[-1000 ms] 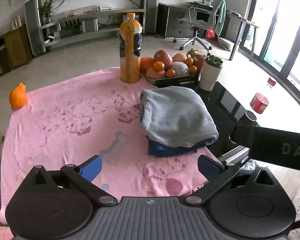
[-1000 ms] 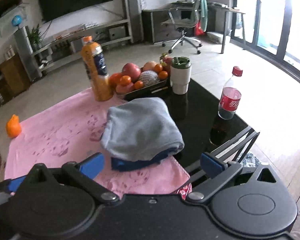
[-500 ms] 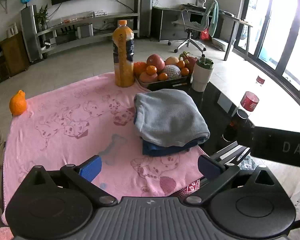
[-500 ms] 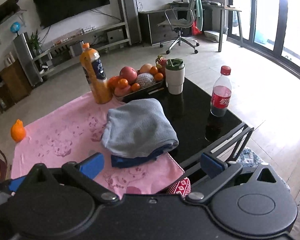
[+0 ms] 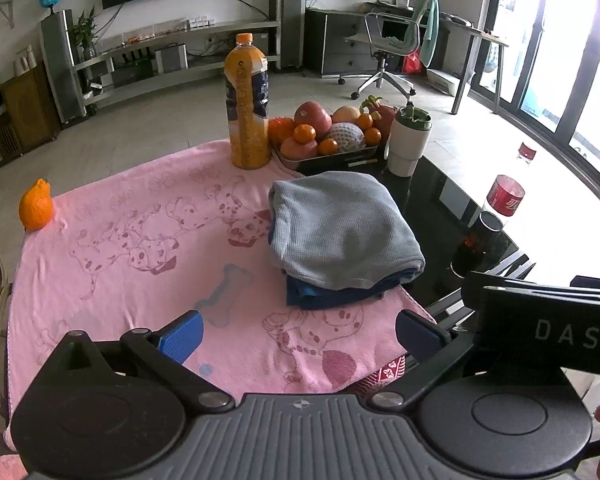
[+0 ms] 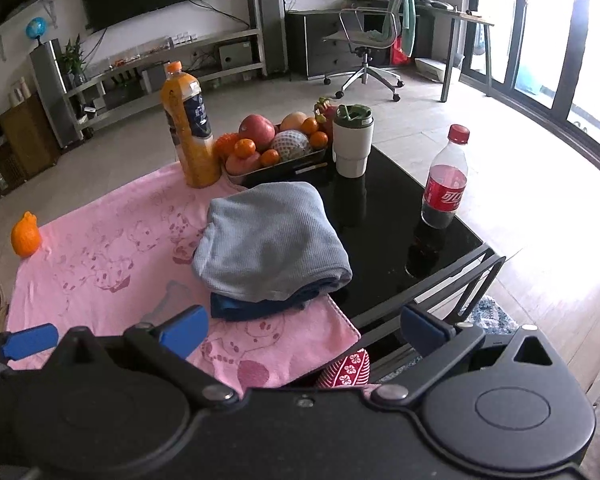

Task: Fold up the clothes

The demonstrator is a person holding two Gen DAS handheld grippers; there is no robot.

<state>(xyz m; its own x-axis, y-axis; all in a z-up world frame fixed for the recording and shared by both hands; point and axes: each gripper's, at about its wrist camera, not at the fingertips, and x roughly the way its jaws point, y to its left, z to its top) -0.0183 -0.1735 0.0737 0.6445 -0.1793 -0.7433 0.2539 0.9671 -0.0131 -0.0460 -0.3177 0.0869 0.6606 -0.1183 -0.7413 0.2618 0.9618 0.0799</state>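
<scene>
On the pink dog-print towel (image 5: 140,240) covering the black counter (image 6: 384,216) sits a folded grey sweater (image 5: 340,224), stacked on a folded blue garment (image 5: 324,296), maybe pants. Both lie near the towel's right edge, just before the fruit tray (image 5: 332,156). The left gripper (image 5: 300,332) and right gripper (image 6: 300,330) hover low, jaws wide apart, holding nothing.
</scene>
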